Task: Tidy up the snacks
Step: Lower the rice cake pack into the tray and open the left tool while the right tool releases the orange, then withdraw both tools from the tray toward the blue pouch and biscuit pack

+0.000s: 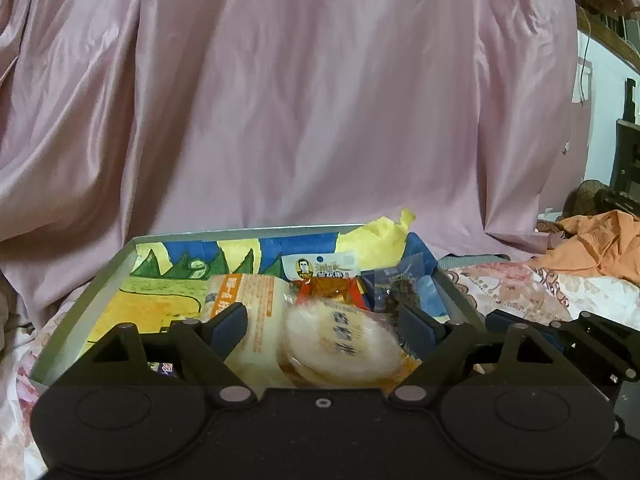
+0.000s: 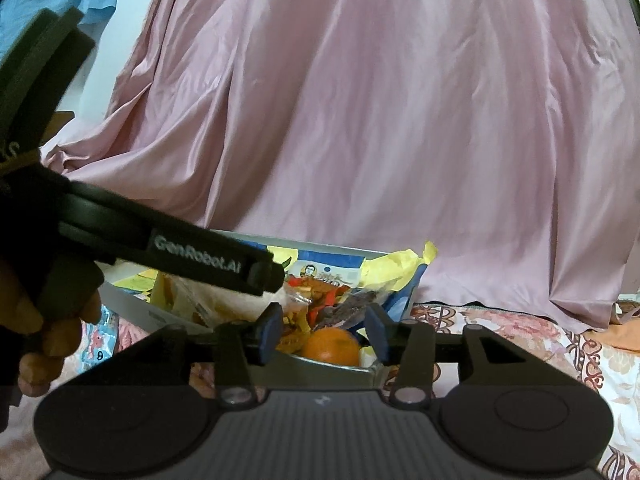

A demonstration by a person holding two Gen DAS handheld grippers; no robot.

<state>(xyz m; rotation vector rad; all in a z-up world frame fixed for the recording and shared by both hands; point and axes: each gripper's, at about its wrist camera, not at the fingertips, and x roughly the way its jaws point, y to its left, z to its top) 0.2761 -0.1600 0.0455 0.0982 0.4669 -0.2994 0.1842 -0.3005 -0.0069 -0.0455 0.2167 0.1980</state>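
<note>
Snacks (image 1: 340, 336) btwn wide-open left gripper (image 1: 324, 326), right gripper (image 2: 324, 330) empty.

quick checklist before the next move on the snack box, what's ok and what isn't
1. Left hand-held gripper free of load: ok, open, its pads not pressing the round white rice cracker packet.
2. Right hand-held gripper free of load: ok, open, nothing clamped.
3. Snacks inside the shallow grey box with the colourful printed liner: ok for those visible.
4. Round orange fruit settled: cannot tell, partly hidden.
5. Grippers apart from each other: cannot tell, they crowd the same box.
</note>
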